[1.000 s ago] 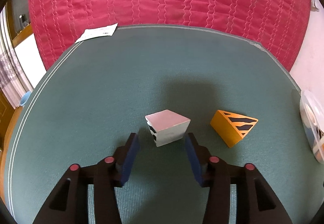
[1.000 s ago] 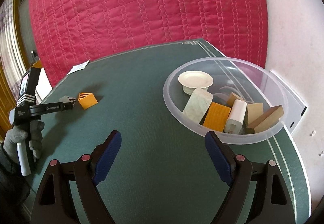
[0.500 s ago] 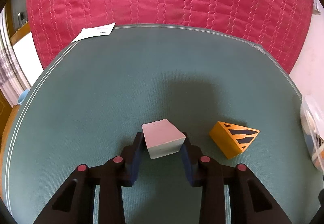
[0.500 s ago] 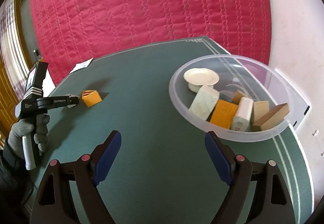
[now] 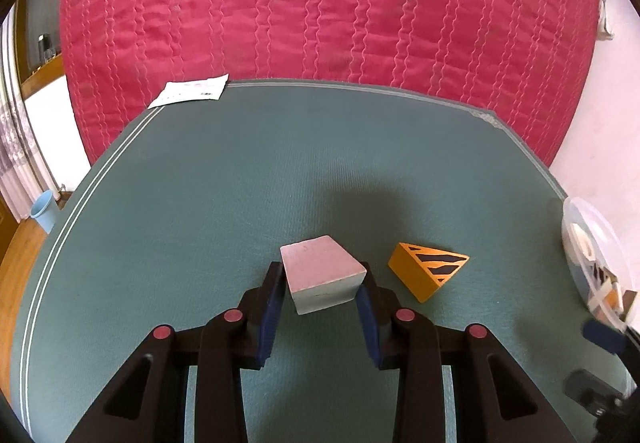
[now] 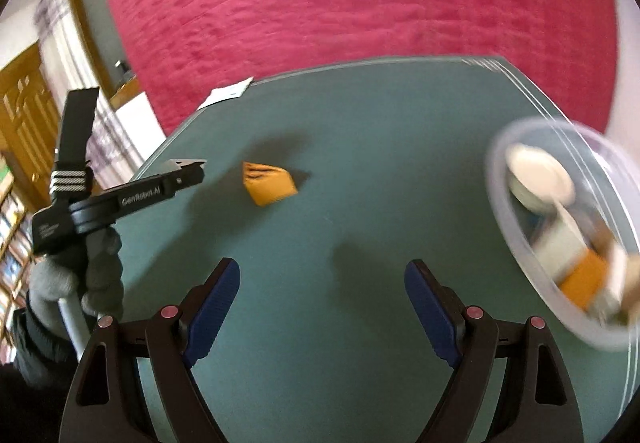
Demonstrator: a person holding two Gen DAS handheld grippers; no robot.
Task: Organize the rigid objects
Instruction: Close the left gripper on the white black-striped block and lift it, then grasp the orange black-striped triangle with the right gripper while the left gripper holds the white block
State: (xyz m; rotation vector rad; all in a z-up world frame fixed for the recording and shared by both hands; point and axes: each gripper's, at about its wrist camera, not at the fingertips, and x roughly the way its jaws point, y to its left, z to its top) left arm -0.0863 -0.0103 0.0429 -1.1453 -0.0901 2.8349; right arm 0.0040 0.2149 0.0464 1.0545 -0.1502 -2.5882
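Left gripper [image 5: 322,293] jaws pinching block [image 5: 320,273]; block underside hidden. Right gripper [image 6: 322,307] jaws spread. Bowl [image 6: 520,283] contents blurred, edge cut off.

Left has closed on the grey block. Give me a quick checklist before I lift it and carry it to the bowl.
1. Left gripper fingers on both sides of grey block: ok.
2. Block clear of table: cannot tell.
3. Orange striped wedge apart from block: ok.
4. Right gripper open, holding nothing: ok.
5. Clear bowl has room: cannot tell, blurred.
6. Grip firmness: cannot tell.
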